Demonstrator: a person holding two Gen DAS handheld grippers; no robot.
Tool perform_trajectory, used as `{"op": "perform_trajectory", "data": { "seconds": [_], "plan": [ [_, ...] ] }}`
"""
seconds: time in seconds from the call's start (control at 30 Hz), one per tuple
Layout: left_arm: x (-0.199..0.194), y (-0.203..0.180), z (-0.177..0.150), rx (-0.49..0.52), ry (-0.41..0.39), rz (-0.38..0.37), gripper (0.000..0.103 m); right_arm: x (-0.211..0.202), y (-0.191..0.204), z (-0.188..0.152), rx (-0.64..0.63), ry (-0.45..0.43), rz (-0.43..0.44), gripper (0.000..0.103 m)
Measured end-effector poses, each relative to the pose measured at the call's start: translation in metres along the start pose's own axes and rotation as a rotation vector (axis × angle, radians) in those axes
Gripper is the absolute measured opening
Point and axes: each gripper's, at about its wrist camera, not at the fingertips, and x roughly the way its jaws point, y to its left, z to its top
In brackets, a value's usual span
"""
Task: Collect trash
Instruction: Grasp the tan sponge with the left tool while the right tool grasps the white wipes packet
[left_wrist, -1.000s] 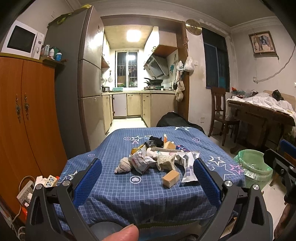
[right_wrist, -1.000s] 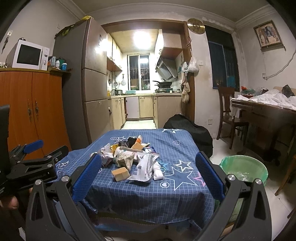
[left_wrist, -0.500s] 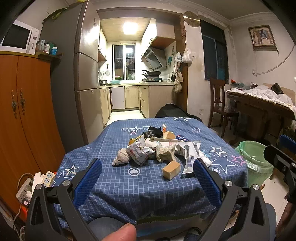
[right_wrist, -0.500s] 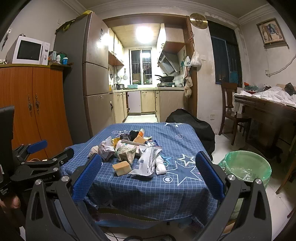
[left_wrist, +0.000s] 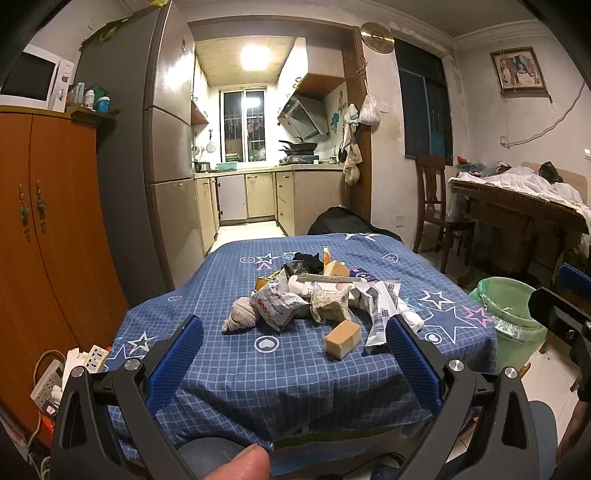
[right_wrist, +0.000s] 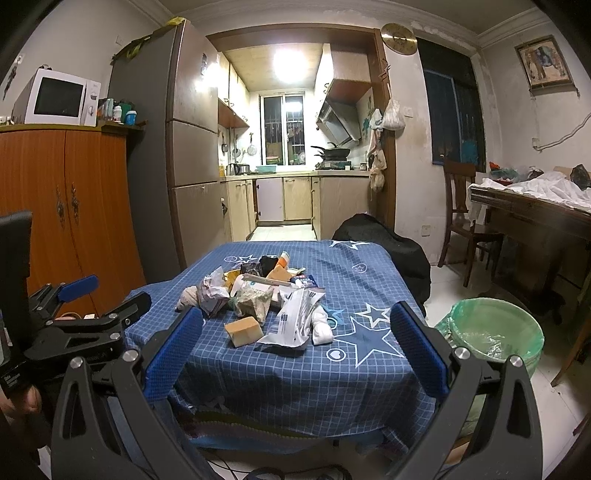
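1. Left wrist view: the left gripper (left_wrist: 293, 352) hangs short of the table (left_wrist: 236, 373), its jaws wide apart and holding nothing. The trash pile (left_wrist: 317, 295) sits mid-table on the blue cloth. Nearest to this gripper are the tan block (left_wrist: 342, 339) and, to the left, the cloth ball (left_wrist: 241, 315), which lies at the left edge of the heap.
2. Left wrist view: the bin (left_wrist: 511, 314) stands on the floor past the table's right edge, well apart from the pile. The ball looks like the easier first pick for this side; I judge a straight approach with the jaws straddling it works best.
3. Right wrist view: the right gripper (right_wrist: 295, 352) is likewise spread open and empty, near the table's near edge. The white wrapper (right_wrist: 295, 319) and the block (right_wrist: 245, 330) lie closest, touching each other.
4. Right wrist view: the bin (right_wrist: 495, 334) is on this gripper's right, so this side should take the near-right pieces. Pinch the wrapper at its crumpled middle; thin film probably slips from the pads (right_wrist: 419, 349) otherwise.
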Motion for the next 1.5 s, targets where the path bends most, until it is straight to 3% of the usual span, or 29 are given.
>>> {"op": "perform_trajectory", "data": {
  "seconds": [0.1, 0.2, 0.3, 0.47, 0.6, 0.7, 0.77, 0.9, 0.93, 1.17, 1.23, 1.33, 1.5],
  "plan": [
    [0.012, 0.007, -0.001, -0.010, 0.033, -0.013, 0.098, 0.008, 0.000, -0.001, -0.011, 0.022, 0.013, 0.098],
    [0.046, 0.024, -0.005, -0.038, 0.142, -0.116, 0.098, 0.022, -0.002, -0.004, -0.030, 0.054, 0.027, 0.098],
    [0.086, 0.043, -0.015, -0.063, 0.217, -0.143, 0.098, 0.041, -0.008, -0.010, -0.029, 0.108, 0.047, 0.098],
    [0.122, 0.056, -0.022, -0.087, 0.265, -0.180, 0.098, 0.071, -0.016, -0.018, -0.011, 0.183, 0.084, 0.098],
    [0.138, 0.031, -0.018, 0.003, 0.272, -0.333, 0.098, 0.095, -0.019, -0.023, 0.018, 0.250, 0.149, 0.098],
    [0.156, 0.010, -0.017, 0.073, 0.282, -0.400, 0.098, 0.115, -0.023, -0.024, 0.046, 0.300, 0.193, 0.082],
    [0.176, -0.004, -0.016, 0.109, 0.299, -0.424, 0.094, 0.130, -0.028, -0.025, 0.070, 0.334, 0.216, 0.072],
    [0.218, -0.019, -0.021, 0.114, 0.380, -0.469, 0.071, 0.161, -0.040, -0.018, 0.138, 0.398, 0.269, 0.057],
    [0.229, -0.022, -0.023, 0.114, 0.399, -0.476, 0.066, 0.168, -0.041, -0.016, 0.141, 0.407, 0.274, 0.056],
    [0.262, -0.036, -0.026, 0.106, 0.420, -0.499, 0.058, 0.231, -0.033, -0.007, 0.164, 0.536, 0.290, 0.055],
    [0.267, -0.037, -0.024, 0.099, 0.427, -0.491, 0.046, 0.241, -0.029, -0.007, 0.149, 0.560, 0.268, 0.055],
    [0.272, -0.030, -0.023, 0.058, 0.443, -0.499, 0.037, 0.253, -0.030, -0.007, 0.164, 0.582, 0.230, 0.055],
    [0.267, -0.028, -0.022, 0.035, 0.449, -0.489, 0.033, 0.263, -0.027, -0.011, 0.136, 0.605, 0.185, 0.054]
  ]
}}
